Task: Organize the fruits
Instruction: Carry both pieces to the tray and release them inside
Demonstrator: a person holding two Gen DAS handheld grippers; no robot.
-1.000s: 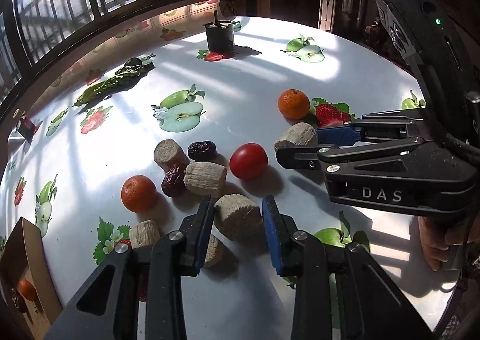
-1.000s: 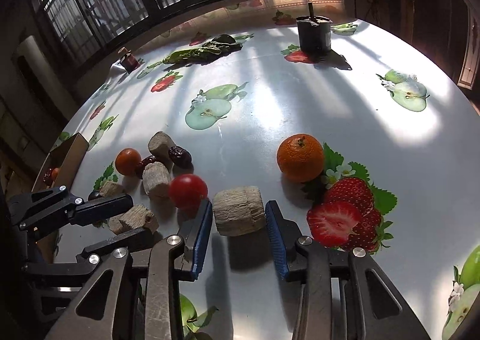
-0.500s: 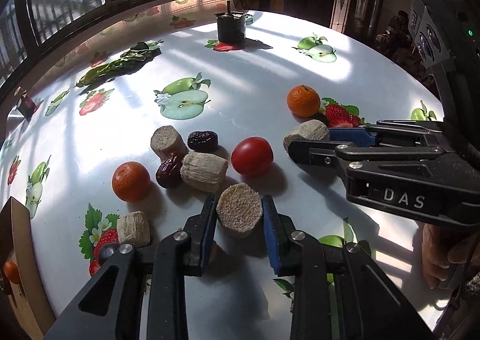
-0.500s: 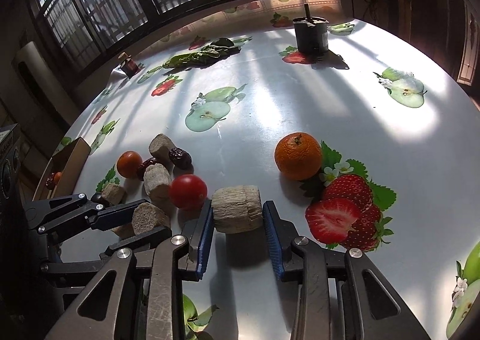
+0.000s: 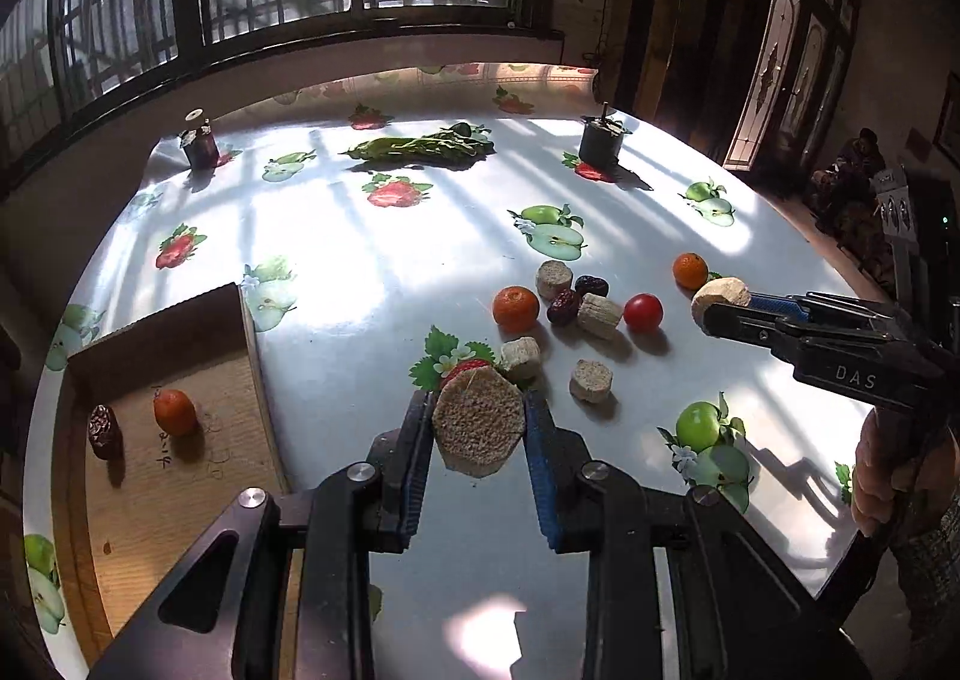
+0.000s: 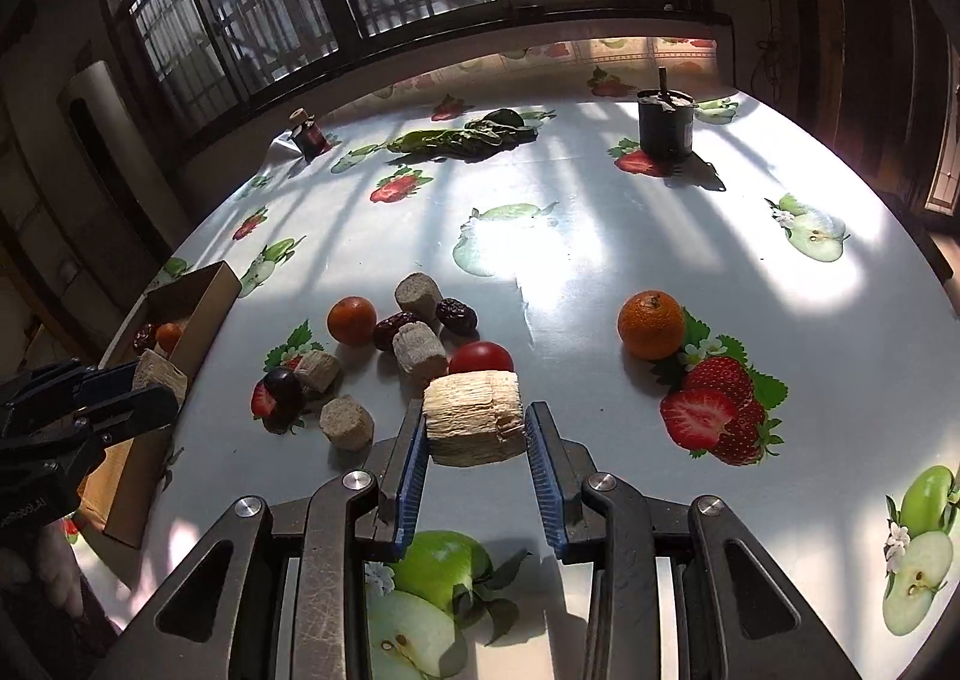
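My left gripper (image 5: 478,428) is shut on a tan cylinder chunk (image 5: 477,423) and holds it above the table, right of a cardboard box (image 5: 180,440). The box holds an orange (image 5: 174,411) and a dark date (image 5: 103,431). My right gripper (image 6: 474,428) is shut on a pale ribbed cylinder chunk (image 6: 472,417), lifted just in front of a red tomato (image 6: 480,357). On the table lie two oranges (image 6: 650,324) (image 6: 351,319), dates (image 6: 456,315), a dark grape (image 6: 282,385) and several tan chunks (image 6: 346,422). The right gripper also shows in the left wrist view (image 5: 723,302).
A dark can (image 6: 664,123) stands at the far right, a small jar (image 6: 308,134) at the far left, and leafy greens (image 6: 462,138) between them. The fruit pictures are printed on the tablecloth (image 6: 660,212). Windows run behind the round table.
Both grippers closed on their chunks and lifted them. The left gripper rose and swung left with its chunk, bringing the cardboard box into view.
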